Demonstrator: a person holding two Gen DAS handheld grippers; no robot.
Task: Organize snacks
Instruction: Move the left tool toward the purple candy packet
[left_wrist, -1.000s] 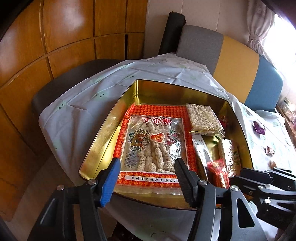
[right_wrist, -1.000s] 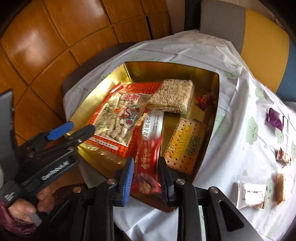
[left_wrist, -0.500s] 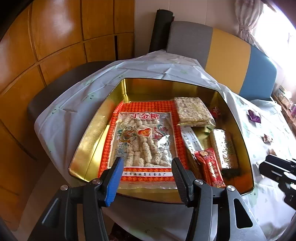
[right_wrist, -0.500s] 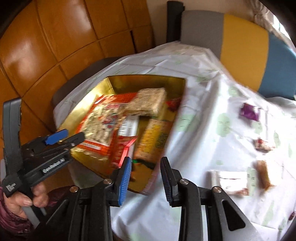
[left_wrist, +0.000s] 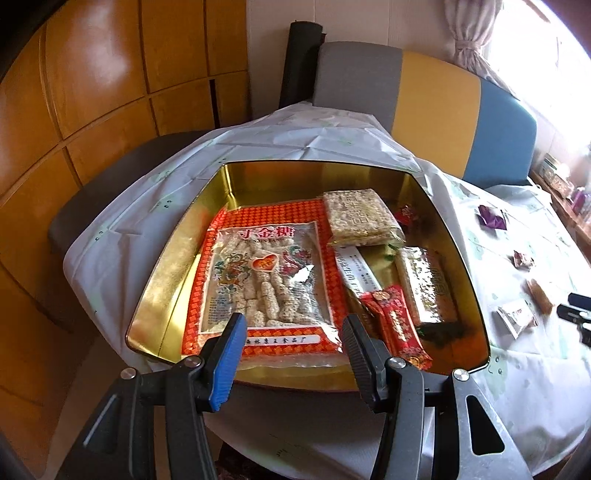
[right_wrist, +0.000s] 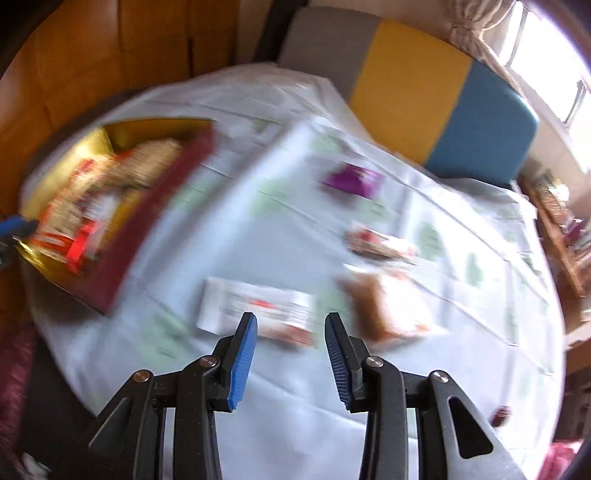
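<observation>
Five snacks already lie in the tin (left_wrist: 173, 280) by the counter's left edge. Your right gripper (right_wrist: 290, 354) — empty, jaws just opening — hovers over the white packet (right_wrist: 255, 308); straddle it next. Your left gripper (left_wrist: 293, 347) waits open over the tin — nothing held.

Large red snack bag (left_wrist: 264, 273): "寸金糖"; other print seemingly illegible.
</observation>
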